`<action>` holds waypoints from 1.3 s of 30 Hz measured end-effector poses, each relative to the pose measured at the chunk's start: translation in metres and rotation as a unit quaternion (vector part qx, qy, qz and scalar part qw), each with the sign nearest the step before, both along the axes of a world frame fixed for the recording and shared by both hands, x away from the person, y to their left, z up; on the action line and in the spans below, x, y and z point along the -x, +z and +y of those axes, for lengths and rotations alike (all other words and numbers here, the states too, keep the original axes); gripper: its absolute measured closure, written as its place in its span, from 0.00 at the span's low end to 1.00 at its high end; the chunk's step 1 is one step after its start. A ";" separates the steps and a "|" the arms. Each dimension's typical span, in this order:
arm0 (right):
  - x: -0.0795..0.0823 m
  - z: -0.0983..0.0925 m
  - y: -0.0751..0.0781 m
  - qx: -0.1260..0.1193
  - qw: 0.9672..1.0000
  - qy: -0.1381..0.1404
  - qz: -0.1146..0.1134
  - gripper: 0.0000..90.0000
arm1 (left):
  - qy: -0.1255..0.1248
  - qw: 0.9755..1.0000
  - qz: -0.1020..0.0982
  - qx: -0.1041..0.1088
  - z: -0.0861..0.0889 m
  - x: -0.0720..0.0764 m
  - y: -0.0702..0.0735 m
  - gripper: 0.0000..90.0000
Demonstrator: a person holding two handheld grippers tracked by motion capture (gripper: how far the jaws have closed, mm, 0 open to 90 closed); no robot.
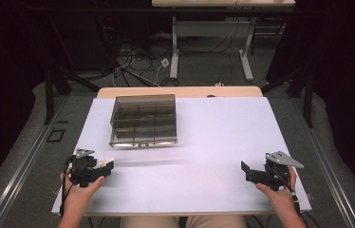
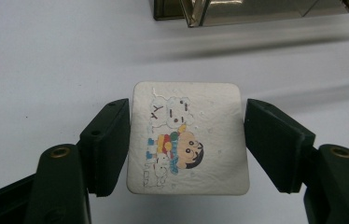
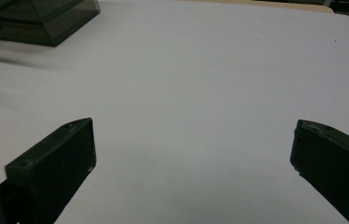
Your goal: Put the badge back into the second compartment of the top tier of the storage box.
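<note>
A white square card [image 2: 187,140] with a cartoon child and snowman printed on it sits between the jaws of my left gripper [image 2: 186,140], which is shut on its two side edges. In the high view this gripper [image 1: 103,167] is at the table's near left, with the white card [image 1: 105,162] at its tip. My right gripper [image 1: 247,172] rests at the near right, jaws pointing left. Its own view shows that gripper [image 3: 193,140] open, with bare white tabletop between the jaws.
A smoky transparent box [image 1: 144,119] with inner compartments and a shut lid stands at the far left-centre of the white table [image 1: 213,137]; its corner [image 3: 37,18] appears in the right gripper view. Desk legs and cables lie on the floor beyond.
</note>
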State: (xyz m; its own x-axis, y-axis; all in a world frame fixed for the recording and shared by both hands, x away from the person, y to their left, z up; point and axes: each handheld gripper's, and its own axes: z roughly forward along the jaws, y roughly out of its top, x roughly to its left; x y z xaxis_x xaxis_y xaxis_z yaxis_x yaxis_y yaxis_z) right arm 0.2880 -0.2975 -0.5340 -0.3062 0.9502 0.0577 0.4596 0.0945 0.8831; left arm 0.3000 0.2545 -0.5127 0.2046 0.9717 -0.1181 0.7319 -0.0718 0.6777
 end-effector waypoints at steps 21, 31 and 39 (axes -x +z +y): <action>0.001 0.003 0.001 0.001 1.000 0.005 -0.003 0.00 | 0.014 1.000 -0.017 0.016 -0.010 0.003 0.016 0.37; -0.001 0.006 0.001 -0.001 1.000 0.017 -0.001 0.00 | 0.027 0.999 -0.021 0.015 -0.016 0.001 0.021 0.37; 0.000 0.008 0.001 -0.001 1.000 0.024 -0.004 0.00 | 0.041 0.999 -0.021 0.013 -0.019 0.000 0.030 0.37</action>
State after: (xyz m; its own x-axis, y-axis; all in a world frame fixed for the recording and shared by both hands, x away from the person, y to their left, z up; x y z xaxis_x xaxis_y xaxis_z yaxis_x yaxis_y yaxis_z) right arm 0.2885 -0.2896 -0.5331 -0.3517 0.9344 0.0571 0.4468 0.1139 0.8873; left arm 0.3004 0.2353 -0.4823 0.1304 0.9820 -0.1363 0.7055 0.0047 0.7087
